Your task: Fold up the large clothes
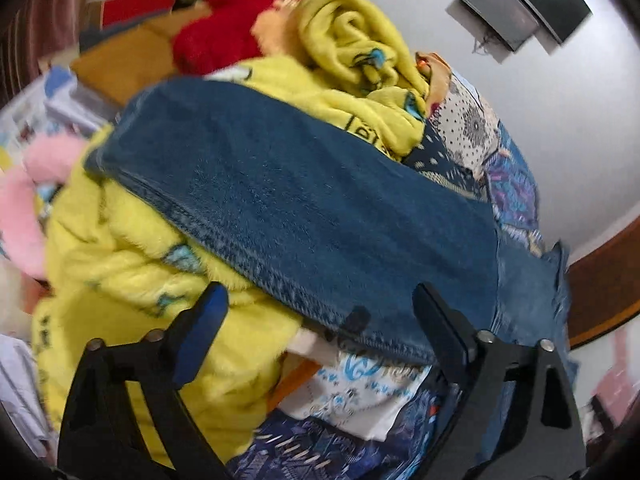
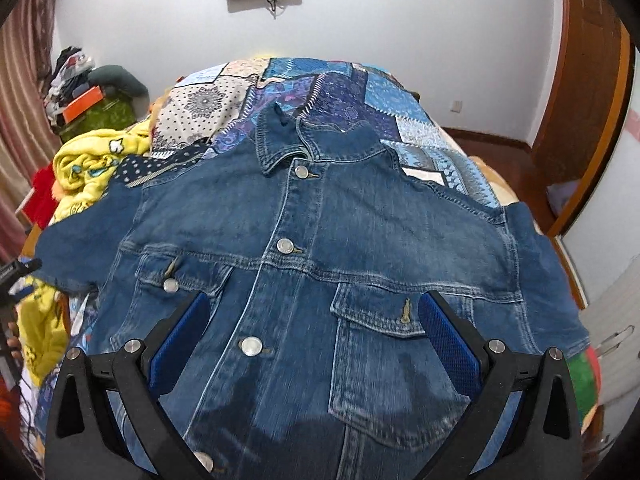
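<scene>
Denim jacket (image 2: 320, 248) flat, front up, on the patchwork bedspread (image 2: 384, 96); both tongs (image 1: 320, 312) (image 2: 316, 320) released, empty.

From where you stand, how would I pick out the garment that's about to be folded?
Start at the bed with the blue patchwork quilt. Spread flat on top of it, front up, lies a denim jacket with its collar towards the far wall. Unlike the crumpled yellow fleece heaped along one sleeve, it is dark blue, with silver buttons down the middle and two flap chest pockets.
</scene>
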`<state>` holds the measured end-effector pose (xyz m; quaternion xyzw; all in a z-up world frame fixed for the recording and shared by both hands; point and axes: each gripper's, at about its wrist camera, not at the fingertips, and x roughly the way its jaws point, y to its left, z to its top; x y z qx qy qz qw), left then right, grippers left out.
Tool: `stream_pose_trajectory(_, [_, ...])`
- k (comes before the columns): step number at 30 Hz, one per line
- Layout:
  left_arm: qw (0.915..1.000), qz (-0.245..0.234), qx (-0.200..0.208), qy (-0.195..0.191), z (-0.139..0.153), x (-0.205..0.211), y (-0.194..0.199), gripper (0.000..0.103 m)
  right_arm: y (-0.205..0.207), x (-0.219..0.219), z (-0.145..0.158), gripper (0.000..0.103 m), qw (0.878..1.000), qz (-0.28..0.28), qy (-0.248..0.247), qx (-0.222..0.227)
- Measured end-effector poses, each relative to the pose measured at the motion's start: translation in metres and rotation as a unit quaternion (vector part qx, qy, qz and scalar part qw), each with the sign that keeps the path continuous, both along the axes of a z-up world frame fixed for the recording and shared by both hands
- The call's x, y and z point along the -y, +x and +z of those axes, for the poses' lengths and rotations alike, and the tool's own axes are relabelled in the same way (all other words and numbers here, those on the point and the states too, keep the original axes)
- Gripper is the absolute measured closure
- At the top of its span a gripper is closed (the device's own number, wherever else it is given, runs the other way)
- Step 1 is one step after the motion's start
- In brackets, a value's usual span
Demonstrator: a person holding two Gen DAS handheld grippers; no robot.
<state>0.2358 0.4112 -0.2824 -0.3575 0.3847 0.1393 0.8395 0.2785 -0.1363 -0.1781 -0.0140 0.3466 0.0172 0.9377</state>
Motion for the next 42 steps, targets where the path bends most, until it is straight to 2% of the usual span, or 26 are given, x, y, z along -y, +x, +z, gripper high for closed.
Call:
stream_pose_trajectory(2, [0.9996,0.009,0.004,-0.028,-0.007,-0.009,0.003,0.013,0.004,0.004,-0.002,0.000,1.000,-0.003,0.016,-0.009])
stream_pose_trajectory(3, [0.9990,0.017,0.005,-0.041,-0.012,-0.016,0.005,0.018,0.005,0.006,-0.003,0.000,1.000,-0.005,0.024,-0.013])
stream_pose_trajectory(8, [0.9967,0.049,0.000,-0.065,-0.020,-0.034,0.014,0.035,0.009,0.011,-0.006,0.000,0.999,-0.010,0.044,-0.028])
stream_pose_trajectory(10, [0.9959,0.061,-0.009,-0.066,-0.019,-0.038,0.017,0.050,0.008,0.011,-0.006,0.000,0.998,-0.009,0.051,-0.031])
stream_pose_trajectory(13, [0.9967,0.067,-0.031,-0.032,-0.009,-0.034,0.016,0.070,0.006,0.012,-0.003,0.000,0.998,-0.007,0.061,-0.031])
stream_pose_trajectory(16, [0.9966,0.061,-0.048,0.030,0.011,-0.024,0.016,0.086,0.002,0.014,0.002,0.000,0.997,-0.010,0.066,-0.026])
stream_pose_trajectory(21, [0.9897,0.035,-0.044,0.132,0.060,0.001,0.020,0.092,-0.008,0.019,0.011,0.000,0.997,-0.009,0.080,-0.015])
stream_pose_trajectory(25, [0.9786,0.002,-0.011,0.206,0.114,0.036,0.030,0.093,-0.017,0.026,0.018,0.000,0.996,-0.010,0.084,-0.005])
stream_pose_trajectory(30, [0.9709,-0.045,0.077,0.222,0.179,0.092,0.047,0.095,-0.027,0.037,0.025,0.000,0.996,-0.018,0.091,0.008])
stream_pose_trajectory(34, [0.9609,-0.095,0.119,0.231,0.209,0.151,0.070,0.096,-0.032,0.048,0.027,0.000,0.996,-0.019,0.085,0.017])
stream_pose_trajectory(38, [0.9521,-0.160,0.138,0.221,0.213,0.219,0.095,0.097,-0.037,0.061,0.025,0.000,0.995,-0.018,0.092,0.018])
stream_pose_trajectory(42, [0.9406,-0.233,0.121,0.216,0.190,0.290,0.116,0.097,-0.044,0.078,0.021,0.000,0.995,-0.025,0.090,0.017])
